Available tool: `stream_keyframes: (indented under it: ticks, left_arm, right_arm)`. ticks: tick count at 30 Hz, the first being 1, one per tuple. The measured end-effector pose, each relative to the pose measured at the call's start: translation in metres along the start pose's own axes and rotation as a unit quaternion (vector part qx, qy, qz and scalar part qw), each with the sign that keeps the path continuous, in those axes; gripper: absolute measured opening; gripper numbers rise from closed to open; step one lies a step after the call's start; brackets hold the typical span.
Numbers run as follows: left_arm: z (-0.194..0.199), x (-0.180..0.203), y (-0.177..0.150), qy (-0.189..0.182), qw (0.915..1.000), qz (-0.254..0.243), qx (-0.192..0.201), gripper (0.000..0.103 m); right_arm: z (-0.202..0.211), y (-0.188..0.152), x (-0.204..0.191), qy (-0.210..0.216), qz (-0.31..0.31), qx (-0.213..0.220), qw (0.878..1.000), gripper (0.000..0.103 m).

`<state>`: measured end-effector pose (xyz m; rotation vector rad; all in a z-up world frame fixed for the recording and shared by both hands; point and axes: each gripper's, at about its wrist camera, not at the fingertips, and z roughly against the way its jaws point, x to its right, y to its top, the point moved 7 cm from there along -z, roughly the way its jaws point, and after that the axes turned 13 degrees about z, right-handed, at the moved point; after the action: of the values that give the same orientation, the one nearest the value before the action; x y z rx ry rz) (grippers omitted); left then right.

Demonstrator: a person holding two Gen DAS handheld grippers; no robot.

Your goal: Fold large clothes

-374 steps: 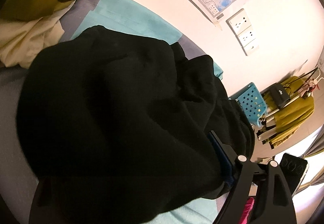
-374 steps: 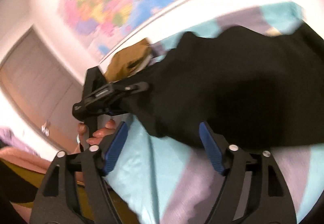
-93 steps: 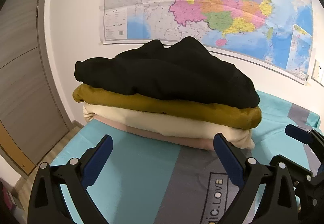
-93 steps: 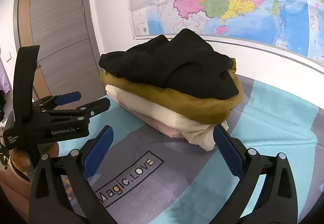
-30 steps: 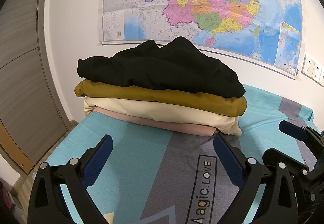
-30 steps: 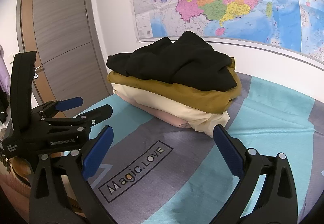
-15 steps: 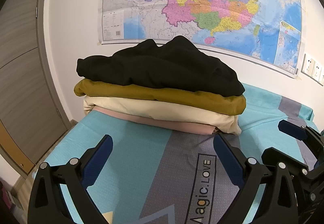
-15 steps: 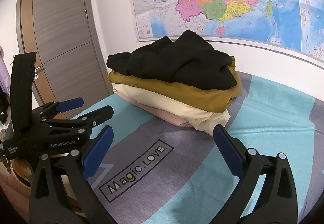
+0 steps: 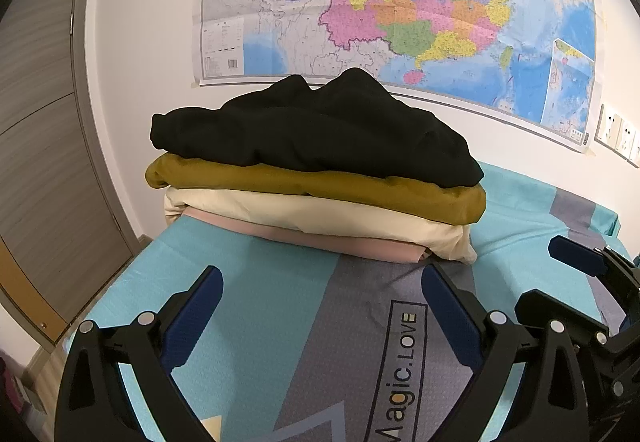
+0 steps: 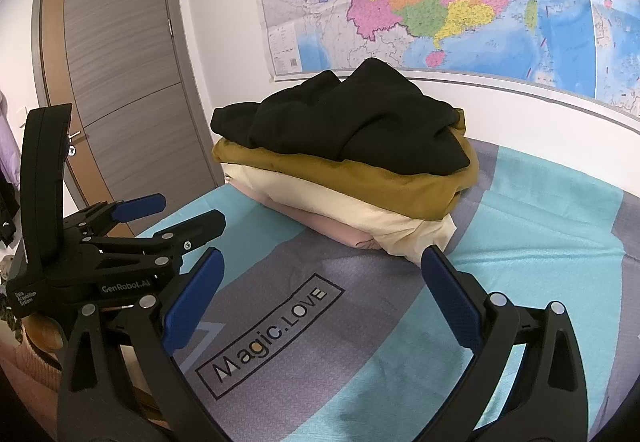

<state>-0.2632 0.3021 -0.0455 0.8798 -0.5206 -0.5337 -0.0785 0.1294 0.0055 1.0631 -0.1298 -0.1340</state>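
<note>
A folded black garment (image 9: 320, 130) lies on top of a stack: mustard (image 9: 320, 184), cream (image 9: 320, 214) and pink (image 9: 340, 242) folded clothes under it. The stack rests at the far end of the bed (image 9: 260, 322). It also shows in the right wrist view, black garment (image 10: 344, 122) on top. My left gripper (image 9: 320, 302) is open and empty, held back from the stack above the bedspread. My right gripper (image 10: 320, 282) is open and empty too. The left gripper (image 10: 160, 214) shows at the left of the right wrist view.
A large map (image 9: 400, 2) hangs on the wall behind the stack. A grey door (image 10: 120, 82) stands at the left. Wall sockets (image 9: 618, 132) are at the right. The bedspread has a "Magic.LOVE" print (image 10: 272, 330).
The black garment went from my left gripper onto the stack. Both grippers then drew back from the stack. In the last second almost nothing moves.
</note>
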Motion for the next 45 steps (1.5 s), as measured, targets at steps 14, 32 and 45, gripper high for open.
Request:
stream_keyframes:
  ticks: [14,32,45]
  left_arm:
    - [-0.002,0.0,-0.001,-0.001,1.0,-0.001,-0.003,0.096]
    - [-0.005,0.001,-0.004,-0.003,1.0,-0.003,-0.008,0.096]
    - [-0.013,0.024,-0.019,-0.029,0.9993,-0.015,-0.015,0.096]
  right_arm:
    - [-0.001,-0.002,0.001,-0.002,-0.003,0.0,1.0,0.097]
    - [-0.003,-0.003,-0.002,-0.002,-0.008,-0.002,1.0,0.097]
    - [0.01,-0.019,0.018,-0.023,-0.028,-0.008,0.999,0.097]
